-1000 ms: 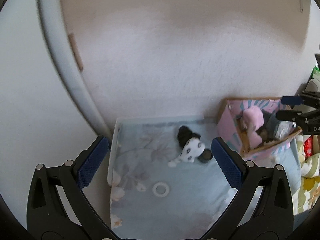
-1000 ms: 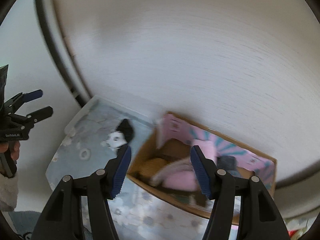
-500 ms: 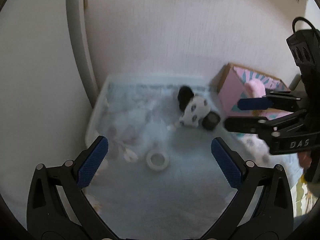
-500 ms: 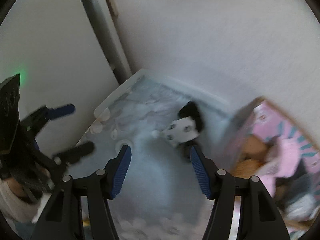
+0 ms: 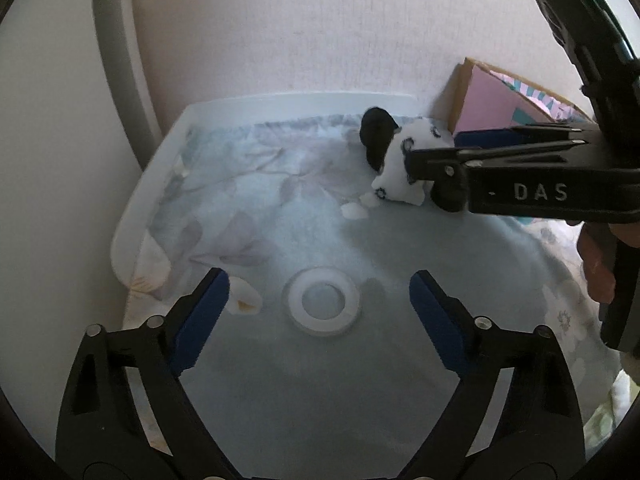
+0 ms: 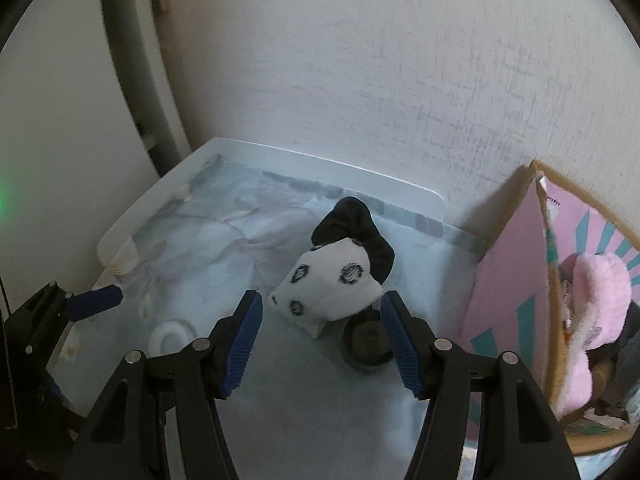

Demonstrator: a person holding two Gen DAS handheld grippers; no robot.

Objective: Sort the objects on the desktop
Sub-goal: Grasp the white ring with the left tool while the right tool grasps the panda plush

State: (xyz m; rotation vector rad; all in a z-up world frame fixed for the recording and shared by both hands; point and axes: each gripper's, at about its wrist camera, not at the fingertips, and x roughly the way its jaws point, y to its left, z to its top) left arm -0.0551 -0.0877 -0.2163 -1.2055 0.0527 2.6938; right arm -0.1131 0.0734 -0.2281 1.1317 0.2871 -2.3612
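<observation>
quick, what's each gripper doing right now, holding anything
Left gripper: open, jaws just been closing in around the white ring, not touching it.
Right gripper: open, holding nothing, jaws either side of the spotted sock.

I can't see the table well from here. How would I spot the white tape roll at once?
Start at the pink box against the wall, then come across the pale floral cloth toward the camera. The white tape roll lies flat there, just ahead of the open left claw. It is the only white ring; the spotted sock is soft and bunched.
</observation>
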